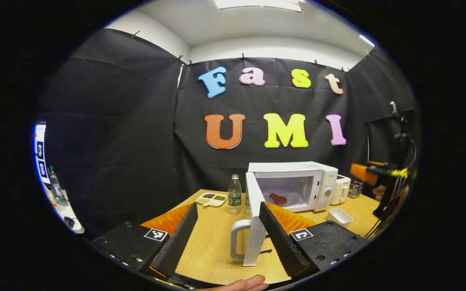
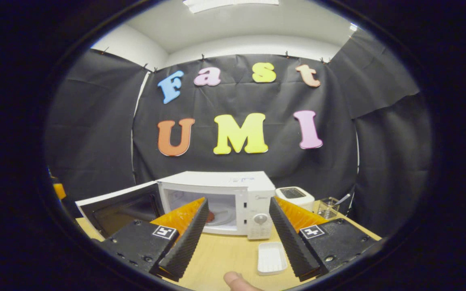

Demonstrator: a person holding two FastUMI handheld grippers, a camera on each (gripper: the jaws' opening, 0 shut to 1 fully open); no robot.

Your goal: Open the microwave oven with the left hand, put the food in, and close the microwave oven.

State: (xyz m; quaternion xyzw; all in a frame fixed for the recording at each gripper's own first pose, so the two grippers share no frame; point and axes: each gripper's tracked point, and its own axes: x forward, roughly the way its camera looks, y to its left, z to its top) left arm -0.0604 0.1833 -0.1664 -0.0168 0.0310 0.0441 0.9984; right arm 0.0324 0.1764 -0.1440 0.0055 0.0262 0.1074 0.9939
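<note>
The white microwave point(image 1: 293, 184) stands at the back of the wooden table with its door point(image 1: 255, 218) swung wide open, seen edge-on. A reddish piece of food point(image 1: 278, 198) lies on the glass plate inside. My left gripper point(image 1: 229, 207) is open, and the door's handle point(image 1: 236, 239) stands between its fingers, close to the right-hand one. In the right gripper view the microwave point(image 2: 233, 190) faces me, its door point(image 2: 115, 206) out to the left, and the food point(image 2: 211, 216) peeks past one finger. My right gripper point(image 2: 239, 201) is open and holds nothing.
An empty white dish point(image 1: 339, 217) point(image 2: 271, 257) lies in front of the microwave. A water bottle point(image 1: 234, 195) and a divided dish of beans point(image 1: 211, 199) stand left of the door. A white toaster point(image 2: 295, 197) and a wire basket point(image 2: 329, 207) stand to the right.
</note>
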